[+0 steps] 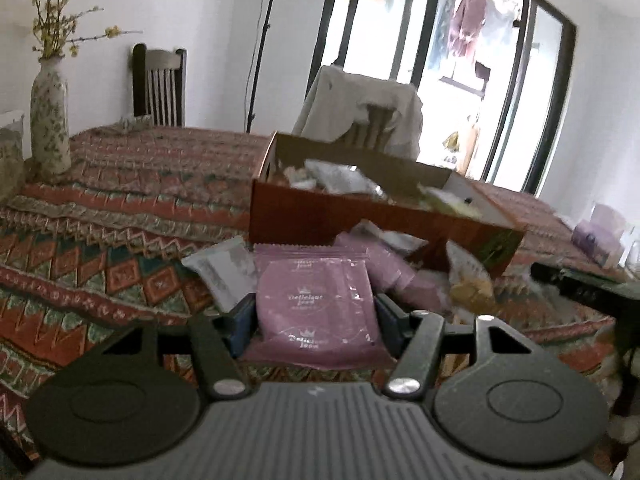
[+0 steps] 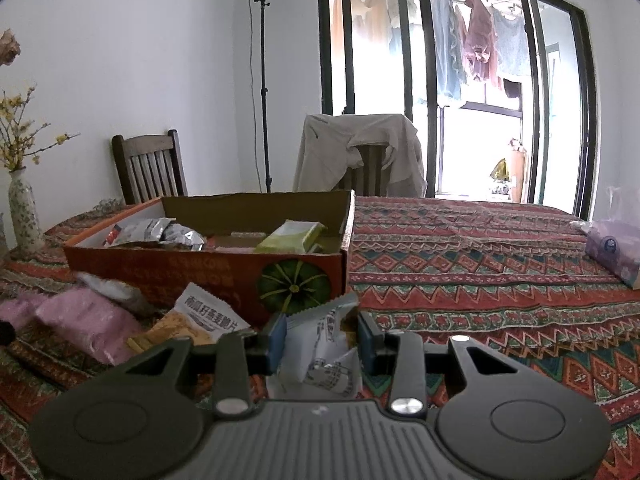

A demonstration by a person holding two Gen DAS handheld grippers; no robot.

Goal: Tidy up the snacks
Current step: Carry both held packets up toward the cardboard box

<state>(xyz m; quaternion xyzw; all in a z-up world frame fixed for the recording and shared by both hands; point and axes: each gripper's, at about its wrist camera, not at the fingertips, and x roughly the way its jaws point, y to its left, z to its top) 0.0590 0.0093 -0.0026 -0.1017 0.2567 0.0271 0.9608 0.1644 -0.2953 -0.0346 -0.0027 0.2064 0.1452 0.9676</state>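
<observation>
You have two grippers, each clamped on one packet. Your left gripper (image 1: 316, 316) grasps a purple snack packet (image 1: 318, 308), its long axis running away from you toward the one cardboard box (image 1: 360, 216). Your right gripper (image 2: 322, 342) pinches a white packet (image 2: 324, 356), upright, before the box.

I see loose packets (image 2: 86, 322) crowding the box's (image 2: 208, 270) near wall; the desk (image 2: 480, 272) to its right lies free.

Box (image 2: 208, 268) on table (image 2: 480, 264), packets inside; loose packets (image 2: 86, 326) before its left part; chairs (image 2: 148, 168) behind; vase (image 2: 25, 216) far left.
</observation>
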